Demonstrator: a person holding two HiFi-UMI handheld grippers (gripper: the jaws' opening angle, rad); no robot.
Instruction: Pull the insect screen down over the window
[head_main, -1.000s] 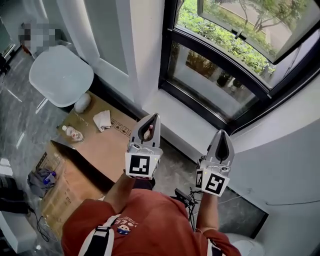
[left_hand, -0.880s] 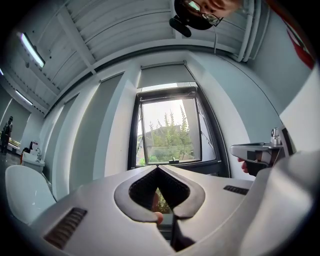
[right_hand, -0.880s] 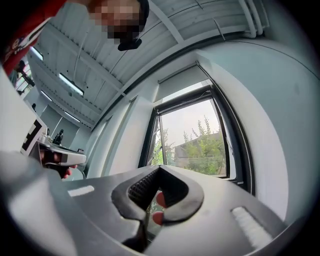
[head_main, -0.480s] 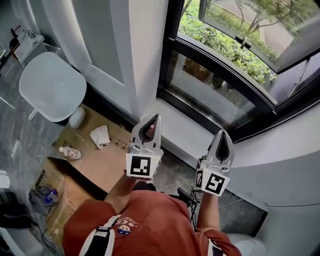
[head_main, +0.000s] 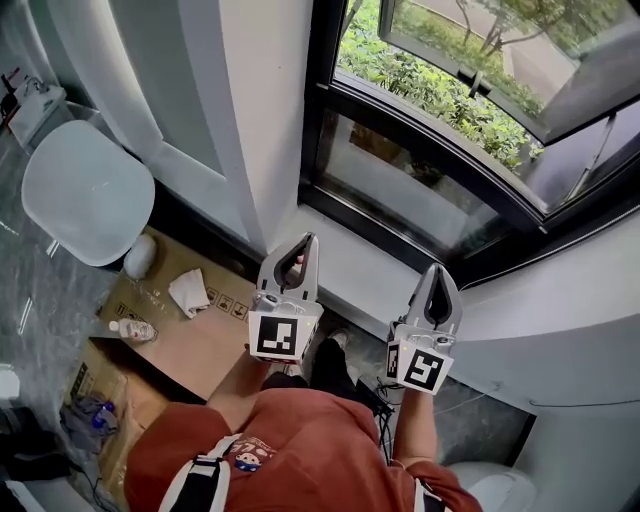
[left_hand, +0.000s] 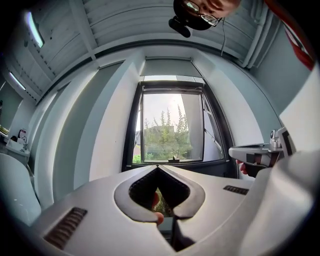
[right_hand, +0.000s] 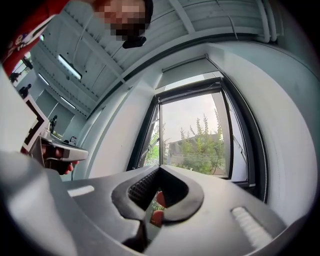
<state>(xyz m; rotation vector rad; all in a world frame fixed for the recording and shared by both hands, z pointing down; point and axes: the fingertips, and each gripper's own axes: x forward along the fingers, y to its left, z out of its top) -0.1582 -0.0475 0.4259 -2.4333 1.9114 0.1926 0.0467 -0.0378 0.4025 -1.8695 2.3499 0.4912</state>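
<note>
The black-framed window (head_main: 440, 130) is straight ahead, with green shrubs outside and a sash (head_main: 600, 70) swung outward. In the left gripper view its top rail (left_hand: 172, 80) sits under a grey housing; no screen is drawn over the glass (left_hand: 167, 132). My left gripper (head_main: 310, 240) is shut and empty, held level before the white sill (head_main: 370, 270). My right gripper (head_main: 438, 268) is beside it, also shut with nothing in it. Both point at the window and touch nothing. The window (right_hand: 197, 137) fills the middle of the right gripper view too.
A white wall column (head_main: 255, 110) flanks the window on the left. On the floor at the left are a white chair (head_main: 85, 195), flattened cardboard (head_main: 190, 335), a plastic bottle (head_main: 130, 328) and a crumpled tissue (head_main: 188, 292). A white wall (head_main: 560, 330) stands at the right.
Both grippers have moved forward toward the window, still shut and side by side. The sill is now closer beneath them, and a shoe shows between them.
</note>
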